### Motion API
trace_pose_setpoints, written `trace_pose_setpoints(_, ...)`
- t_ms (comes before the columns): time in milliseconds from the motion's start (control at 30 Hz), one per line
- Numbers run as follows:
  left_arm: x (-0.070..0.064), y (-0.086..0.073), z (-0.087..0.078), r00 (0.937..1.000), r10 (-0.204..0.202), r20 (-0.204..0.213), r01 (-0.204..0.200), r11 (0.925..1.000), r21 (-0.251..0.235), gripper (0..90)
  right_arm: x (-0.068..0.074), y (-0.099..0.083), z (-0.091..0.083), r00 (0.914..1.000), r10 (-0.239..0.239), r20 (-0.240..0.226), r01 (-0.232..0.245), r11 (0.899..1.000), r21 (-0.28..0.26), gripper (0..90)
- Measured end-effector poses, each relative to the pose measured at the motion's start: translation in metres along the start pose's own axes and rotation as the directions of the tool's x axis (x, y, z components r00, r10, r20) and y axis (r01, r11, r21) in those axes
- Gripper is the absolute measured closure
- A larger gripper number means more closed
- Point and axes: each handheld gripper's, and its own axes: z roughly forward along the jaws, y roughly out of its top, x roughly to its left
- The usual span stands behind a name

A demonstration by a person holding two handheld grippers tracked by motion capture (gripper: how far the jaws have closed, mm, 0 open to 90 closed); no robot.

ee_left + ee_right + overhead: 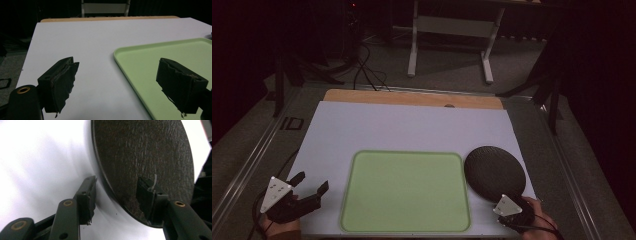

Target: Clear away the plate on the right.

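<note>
Left gripper (310,186) low beside the green tray (362,210), jaws spread — right gripper (116,192) straddles the black plate's (494,172) rim (unclosed).

"ID" mark (292,123) on floor left of table; no other legible text.

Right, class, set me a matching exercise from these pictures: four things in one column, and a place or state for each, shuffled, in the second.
Things:
1. green tray
2. black round plate
3. left claw
4. right claw

Places or states:
A. open, straddling the near rim of the dark disc
B. open above the white sheet, left of the tray
C. empty, in the middle of the near half of the white sheet
D. flat on the white sheet, right of the tray

Pairs: 1-C, 2-D, 3-B, 4-A
</note>
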Motion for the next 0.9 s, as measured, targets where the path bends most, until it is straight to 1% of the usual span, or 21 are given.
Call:
trace_pose_setpoints(100, 0.0, 0.0, 0.0, 1.0, -0.001, 0.0, 0.001, 1.0, 0.001, 15.6, 0.007, 0.003, 0.002, 0.9963, -0.076, 0.039, 0.076, 0.997, 0.018, 53.0)
trace_pose_setpoints(167, 0.0, 0.0, 0.0, 1.0, -0.001, 0.0, 0.001, 1.0, 0.001, 15.6, 0.01, 0.006, 0.003, 0.9918, -0.112, 0.062, 0.11, 0.993, 0.031, 54.5)
trace_pose_setpoints(267, 0.0, 0.0, 0.0, 1.0, -0.003, 0.001, 0.003, 1.0, -0.001, 15.7, 0.013, 0.008, 0.007, 0.9845, -0.144, 0.101, 0.139, 0.989, 0.055, 58.9)
trace_pose_setpoints(367, 0.0, 0.0, 0.0, 1.0, -0.005, 0.0, 0.005, 1.0, 0.0, 15.7, 0.015, 0.01, 0.01, 0.9781, -0.167, 0.125, 0.158, 0.984, 0.077, 63.0)
trace_pose_setpoints(467, 0.0, 0.0, 0.0, 1.0, -0.003, -0.001, 0.003, 1.0, 0.0, 15.7, 0.019, 0.011, 0.013, 0.9648, -0.208, 0.161, 0.193, 0.976, 0.106, 65.4)
trace_pose_setpoints(500, 0.0, 0.0, 0.0, 1.0, -0.003, -0.001, 0.003, 1.0, -0.001, 15.7, 0.02, 0.012, 0.014, 0.9591, -0.224, 0.173, 0.206, 0.972, 0.116, 66.6)
trace_pose_setpoints(667, 0.0, 0.0, 0.0, 1.0, -0.005, 0.0, 0.005, 1.0, 0.0, 15.8, 0.024, 0.014, 0.018, 0.9431, -0.265, 0.2, 0.241, 0.961, 0.137, 69.3)
trace_pose_setpoints(767, 0.001, 0.0, 0.0, 1.0, -0.006, -0.001, 0.006, 1.0, -0.001, 15.7, 0.028, 0.014, 0.02, 0.9292, -0.296, 0.221, 0.268, 0.952, 0.149, 71.3)
trace_pose_setpoints(900, 0.001, 0.0, 0.0, 1.0, -0.006, 0.0, 0.006, 1.0, -0.001, 15.8, 0.033, 0.016, 0.023, 0.9118, -0.325, 0.252, 0.286, 0.942, 0.178, 73.7)
